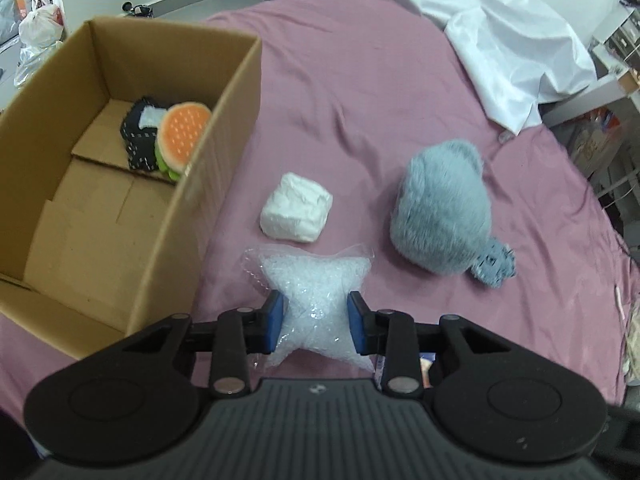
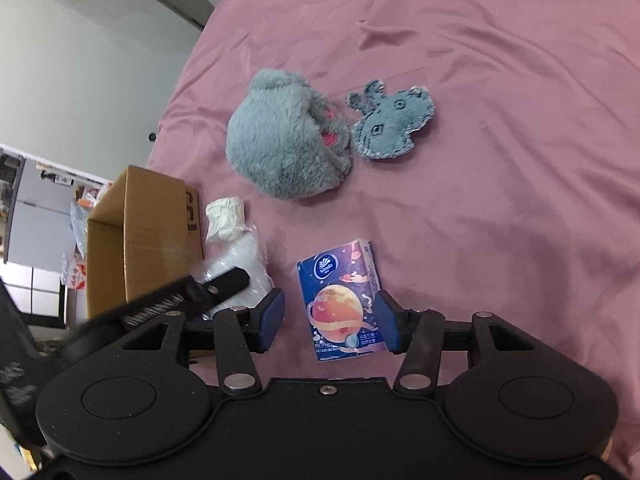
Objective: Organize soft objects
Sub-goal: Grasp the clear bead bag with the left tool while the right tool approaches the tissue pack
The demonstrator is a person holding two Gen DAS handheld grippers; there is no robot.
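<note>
Left gripper [image 1: 316, 322] pinches the clear bag [image 1: 316, 300] on the bed [image 1: 400, 100], beside the box [image 1: 224, 120]. Right gripper [image 2: 330, 322] straddles the tissue pack [image 2: 344, 300], jaws apart, left pad clear.

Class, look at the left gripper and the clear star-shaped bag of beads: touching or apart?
Touching. In the left wrist view, the left gripper has both blue pads pressed into the waist of the star-shaped bag.

Soft, even indoor light fills both views, with only faint shadows beside the plush [image 1: 440, 208] and the box [image 1: 132, 184] on the pink sheet [image 1: 360, 80]. Fisheye distortion bends the edges and darkens the corners. The plush's outline is slightly smeared, and the white cloth [image 1: 500, 32] looks nearly blown out.
</note>
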